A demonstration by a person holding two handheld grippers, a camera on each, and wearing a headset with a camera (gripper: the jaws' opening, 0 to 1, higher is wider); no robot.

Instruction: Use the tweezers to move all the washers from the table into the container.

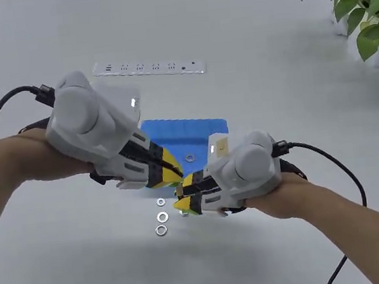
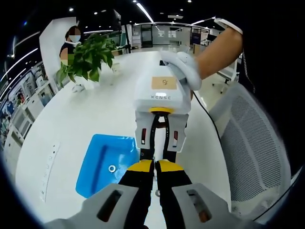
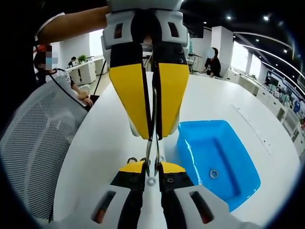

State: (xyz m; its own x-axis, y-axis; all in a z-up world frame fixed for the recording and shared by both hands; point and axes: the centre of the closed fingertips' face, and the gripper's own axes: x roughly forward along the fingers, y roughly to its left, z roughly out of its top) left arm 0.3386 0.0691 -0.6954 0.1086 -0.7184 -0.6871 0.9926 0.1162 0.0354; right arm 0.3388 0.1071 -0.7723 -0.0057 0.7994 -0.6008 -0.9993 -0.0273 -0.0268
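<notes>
The left gripper [image 1: 172, 173] is shut on thin metal tweezers [image 3: 153, 143], whose tips point down at the white table. My right gripper [image 1: 185, 195] faces it, jaws closed against the tweezers' arms near the tips. In the right gripper view a washer [image 3: 151, 181] lies on the table just under the tweezer tips, between the right gripper's [image 3: 152, 167] jaws. Three washers [image 1: 162, 217] lie in a row on the table below the grippers. Behind them stands the blue container [image 1: 195, 129] with one washer [image 1: 189, 158] inside, also seen as a washer [image 3: 213, 173] in the container [image 3: 190, 157].
A white power strip [image 1: 149, 68] lies beyond the container. A green plant [image 1: 361, 2] stands at the table's far right corner. A mesh chair [image 2: 257, 143] stands beside the table. Cables trail from both grippers over the near table.
</notes>
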